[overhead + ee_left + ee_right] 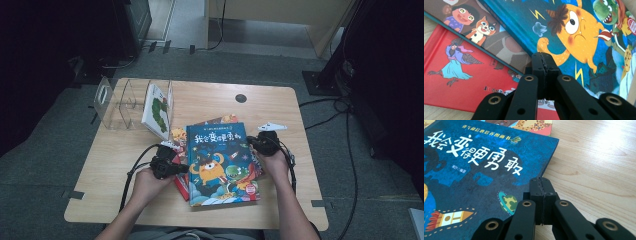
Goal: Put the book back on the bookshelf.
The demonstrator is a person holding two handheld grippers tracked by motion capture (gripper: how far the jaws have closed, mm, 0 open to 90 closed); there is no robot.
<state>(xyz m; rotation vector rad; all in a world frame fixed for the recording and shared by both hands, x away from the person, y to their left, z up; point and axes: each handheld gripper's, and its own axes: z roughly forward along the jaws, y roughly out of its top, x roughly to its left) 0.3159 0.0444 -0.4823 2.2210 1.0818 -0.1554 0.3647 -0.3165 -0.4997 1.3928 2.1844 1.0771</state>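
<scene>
One book (158, 110) is already standing in the clear rack (115, 102). The blue book (221, 162) is still lying atop the pile on the counter (280, 115), being flanked by the left gripper (181, 169) and right gripper (251, 142), both jaws closed on nothing.

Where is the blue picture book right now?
In the high view, the blue picture book lies flat on top of the book pile at the table's near middle, between the left gripper and right gripper.

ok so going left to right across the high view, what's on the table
clear plastic book rack → white picture book standing in it → left claw → blue monster-cover book lying flat → right claw
</scene>
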